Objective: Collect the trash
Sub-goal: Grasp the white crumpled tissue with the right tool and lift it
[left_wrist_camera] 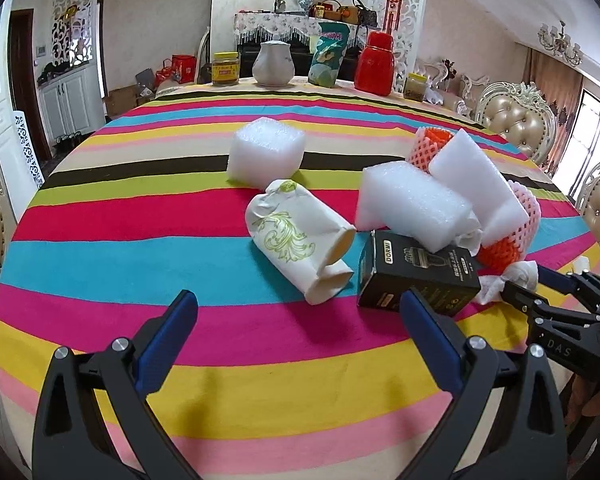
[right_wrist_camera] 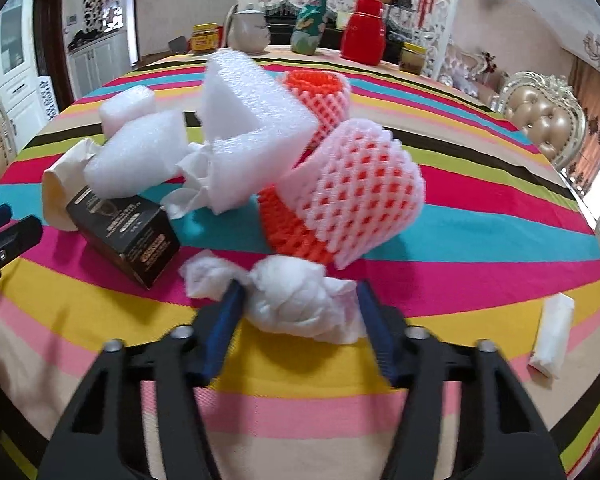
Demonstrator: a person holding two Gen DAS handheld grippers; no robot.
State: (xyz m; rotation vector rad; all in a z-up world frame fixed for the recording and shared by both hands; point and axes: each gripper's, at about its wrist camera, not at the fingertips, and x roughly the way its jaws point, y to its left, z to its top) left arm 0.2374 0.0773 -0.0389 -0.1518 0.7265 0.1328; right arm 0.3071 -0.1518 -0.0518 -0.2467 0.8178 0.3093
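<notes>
So the striped table (left_wrist_camera: 100, 240) had the trash bunched around a black box (left_wrist_camera: 418, 276) lying on its side, and I'll use that box as the reference. The right claw (right_wrist_camera: 298, 308) sat just right of the box with a crumpled white tissue wad (right_wrist_camera: 296, 300) between its blue pads, and both pads looked pressed into the wad, so clamped on it. The left claw (left_wrist_camera: 300, 320) hung in front of the box with its jaws spread wide and nothing between them, its right pad overlapping the box's near corner in the left wrist view; can't tell if it touched. A rolled paper wrapper (left_wrist_camera: 300, 236) with a green print lay just left of the box. White foam blocks (left_wrist_camera: 412, 204) leaned right behind it, another foam block (left_wrist_camera: 264, 152) stood farther back to the left, and orange and pink foam nets (right_wrist_camera: 348, 196) were heaped behind and to the right. A small white roll (right_wrist_camera: 552, 332) lay well off to the right of the box.
</notes>
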